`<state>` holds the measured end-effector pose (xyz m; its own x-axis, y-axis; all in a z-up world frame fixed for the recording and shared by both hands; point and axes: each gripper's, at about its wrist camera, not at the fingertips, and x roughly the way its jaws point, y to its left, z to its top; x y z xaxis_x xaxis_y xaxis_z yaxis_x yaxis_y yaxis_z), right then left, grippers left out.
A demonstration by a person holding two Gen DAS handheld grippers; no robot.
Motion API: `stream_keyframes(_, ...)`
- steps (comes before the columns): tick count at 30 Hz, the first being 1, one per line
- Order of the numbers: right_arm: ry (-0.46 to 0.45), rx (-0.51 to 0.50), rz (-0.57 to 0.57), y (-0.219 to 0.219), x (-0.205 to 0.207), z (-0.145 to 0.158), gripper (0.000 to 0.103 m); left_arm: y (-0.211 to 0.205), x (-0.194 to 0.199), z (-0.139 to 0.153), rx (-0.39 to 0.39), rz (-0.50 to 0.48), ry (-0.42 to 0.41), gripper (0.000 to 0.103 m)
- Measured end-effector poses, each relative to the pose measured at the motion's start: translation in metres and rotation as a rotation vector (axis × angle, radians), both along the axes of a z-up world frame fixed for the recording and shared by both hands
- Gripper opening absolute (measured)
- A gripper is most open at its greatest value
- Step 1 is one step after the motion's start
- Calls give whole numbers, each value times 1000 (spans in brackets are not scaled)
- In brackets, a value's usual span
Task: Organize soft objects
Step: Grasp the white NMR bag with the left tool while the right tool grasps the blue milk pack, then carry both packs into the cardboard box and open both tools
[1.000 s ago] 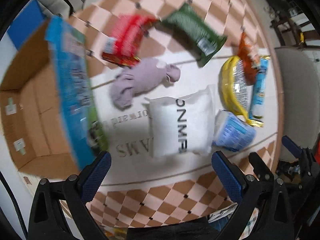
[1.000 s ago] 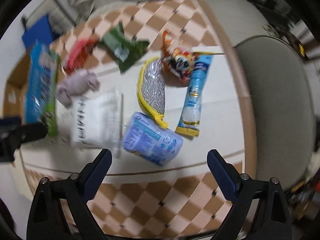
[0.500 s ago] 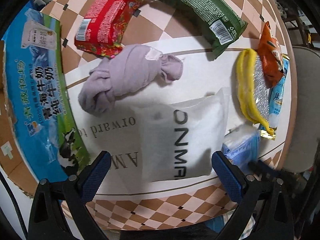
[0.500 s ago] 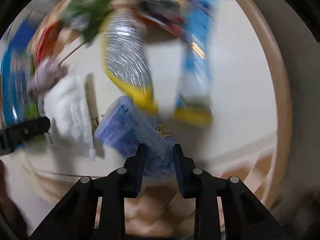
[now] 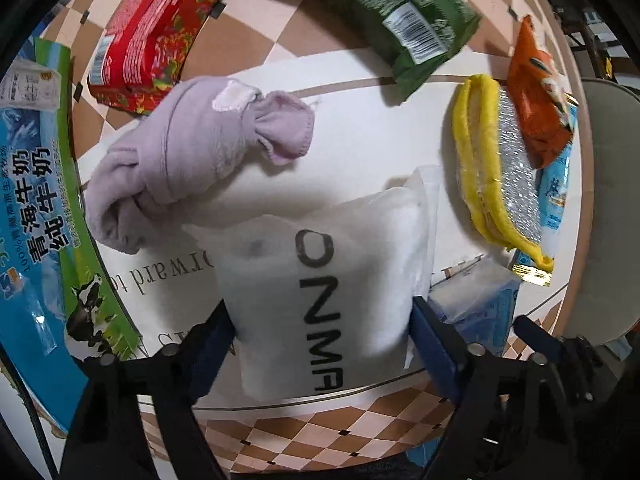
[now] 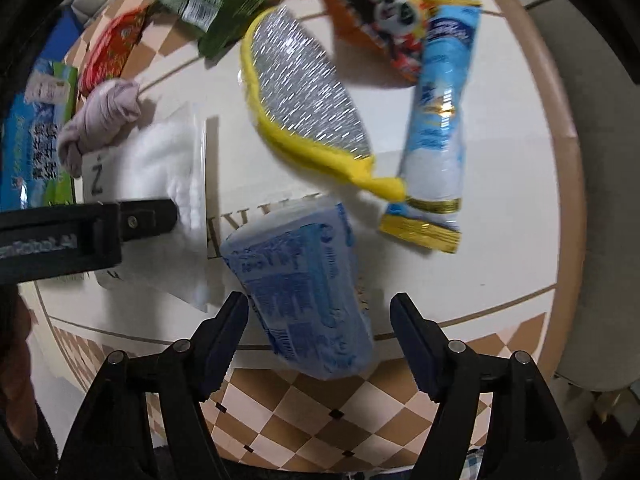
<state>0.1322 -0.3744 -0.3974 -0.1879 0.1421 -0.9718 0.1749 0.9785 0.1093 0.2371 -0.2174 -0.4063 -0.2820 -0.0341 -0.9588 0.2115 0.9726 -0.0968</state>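
Observation:
A white soft pack with black letters (image 5: 320, 280) lies at the table's near edge. My left gripper (image 5: 320, 332) is open with a finger on each side of it, touching or almost touching. The pack also shows in the right wrist view (image 6: 160, 168), where the left gripper's finger (image 6: 132, 216) reaches over it. A blue tissue pack (image 6: 304, 284) lies in front of my right gripper (image 6: 318, 320), which is open with its fingers on either side of the pack's near end. A knotted lilac cloth (image 5: 192, 152) lies behind the white pack.
Red (image 5: 148, 40), green (image 5: 392, 12) and orange (image 6: 380, 12) snack bags, a yellow-rimmed silver pad (image 6: 312, 100) and a light blue tube pack (image 6: 436, 120) lie on the round table (image 6: 500, 208). A blue milk carton box (image 5: 32, 200) stands left. A grey chair (image 6: 600, 120) is right.
My left gripper moved forward until its fingers flank the white pack. My right gripper, nearly shut half a second ago, has opened and now sits around the blue tissue pack's near end.

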Motion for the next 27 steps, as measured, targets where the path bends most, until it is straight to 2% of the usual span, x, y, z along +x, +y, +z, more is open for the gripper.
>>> stream_keyframes(2,18,-14,14,4,2,-7,73,-5,-5,0,-1,1,-15,76)
stream_keyframes(3,28,-19,21,5,1,-10,68,-8,-7,1,-1,1,-20,74)
stream_keyframes(4,39,-23,24,7,0,-13,52,-11,-11,0,-1,-1,-27,73)
stream_keyframes(6,34,-29,11,11,-6,-14,47,-13,-16,1,2,-2,-37,70)
stream_keyframes(8,26,-31,3,7,-10,-9,37,-18,-24,2,4,2,-51,69)
stream_keyframes(11,9,-27,-10,-9,-15,4,33,-23,-33,12,-9,12,-68,69)
stream_keyframes(15,-16,15,-51,-19,-13,29,32,-25,-46,40,-38,17,-113,69)
stream_keyframes(20,-103,80,-64,-22,-12,88,32,-4,-60,101,-116,66,-196,69)
stream_keyframes(24,-209,114,-26,-3,3,153,32,58,-32,172,-162,113,-284,70)
stream_keyframes(26,-260,138,12,20,14,185,32,94,-23,202,-168,143,-330,70)
stream_keyframes(27,-278,148,28,40,22,191,32,111,-16,211,-166,155,-346,70)
